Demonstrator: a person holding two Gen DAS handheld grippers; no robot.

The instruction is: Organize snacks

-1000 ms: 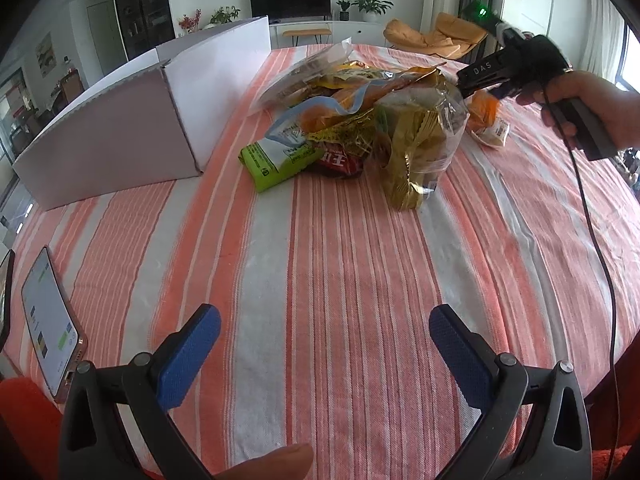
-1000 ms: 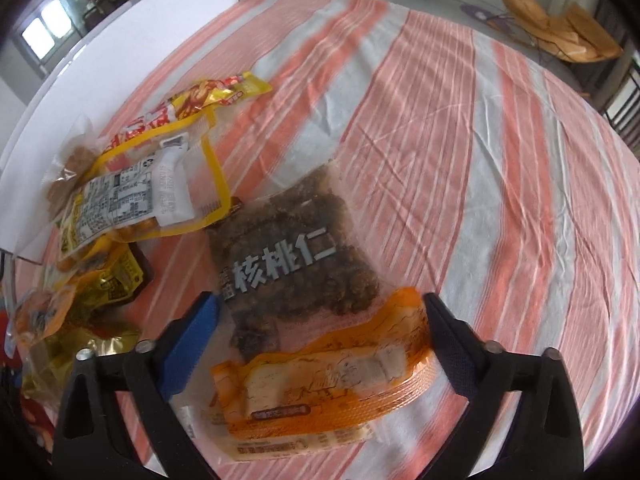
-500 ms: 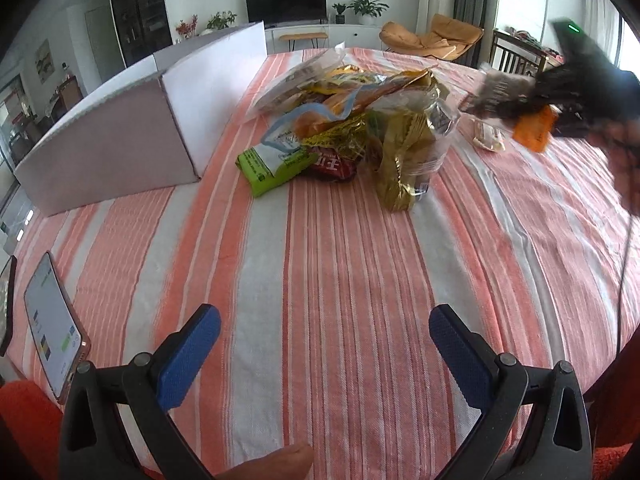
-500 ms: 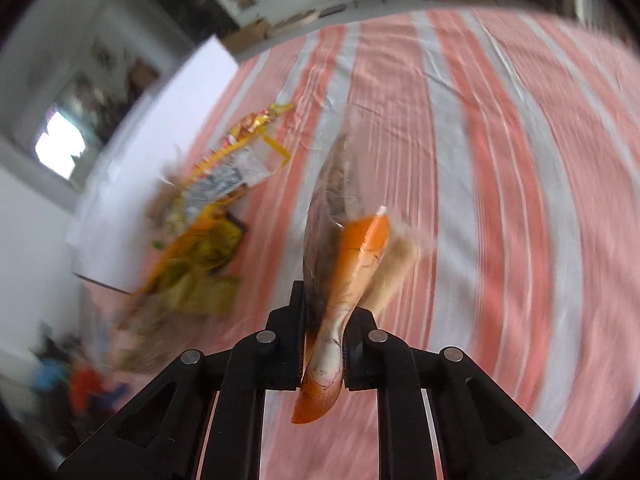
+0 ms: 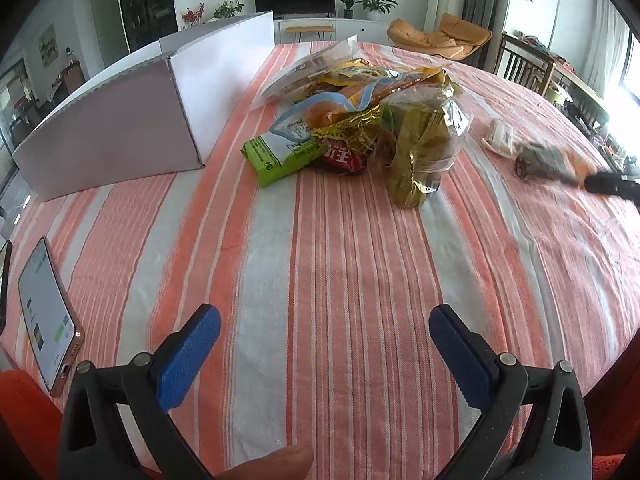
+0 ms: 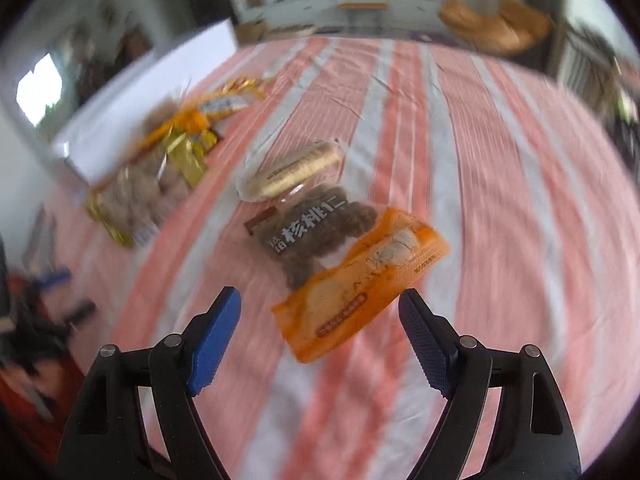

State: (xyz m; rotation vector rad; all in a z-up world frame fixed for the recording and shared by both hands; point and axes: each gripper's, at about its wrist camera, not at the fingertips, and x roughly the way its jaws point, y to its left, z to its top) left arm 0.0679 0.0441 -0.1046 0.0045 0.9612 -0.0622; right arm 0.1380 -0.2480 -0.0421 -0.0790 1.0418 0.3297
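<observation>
The walnut snack bag (image 6: 340, 264), clear with an orange end, sits just ahead of my right gripper (image 6: 320, 340). Its jaws are opening and the blue pads stand clear of the bag on both sides. In the left wrist view the same bag (image 5: 544, 160) is a blur at the right of the table, with the right gripper's dark tip (image 5: 612, 186) beside it. A small biscuit pack (image 6: 292, 174) lies just beyond the bag. The snack pile (image 5: 360, 120) sits mid-table. My left gripper (image 5: 324, 356) hovers open over bare cloth, holding nothing.
A white cardboard box (image 5: 120, 128) stands at the left of the striped tablecloth (image 5: 320, 260), next to the pile. A phone (image 5: 48, 320) lies at the table's left front edge. A fingertip shows at the bottom of the left wrist view.
My right gripper shut on the walnut bag, lifted it edge-on and carried it to the right away from the pile. Its jaws now stand apart from the bag. The left gripper stayed still.
</observation>
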